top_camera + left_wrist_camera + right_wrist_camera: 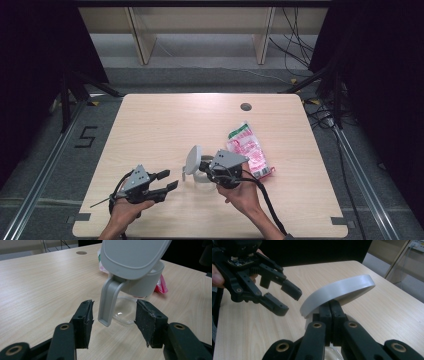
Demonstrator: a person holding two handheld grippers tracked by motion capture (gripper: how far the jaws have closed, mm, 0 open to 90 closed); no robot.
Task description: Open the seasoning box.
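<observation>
A small jug with a grey flip lid [193,159], a grey handle [106,302] and a clear body [123,312] stands tilted at the table's middle front, its lid raised. My right gripper [209,172] reaches it from the right. Its jaws [331,306] are pressed together on the jug's rim under the lid [337,293]. My left gripper [171,181] is open at the front left and points at the jug. In the left gripper view its jaws [113,311] frame the handle without touching it.
A red, white and green snack packet [247,147] lies just right of the jug, and shows pink behind it [161,285]. A round cable hole [245,106] sits near the table's far edge. The light wooden table [165,125] has bare room at the left and back.
</observation>
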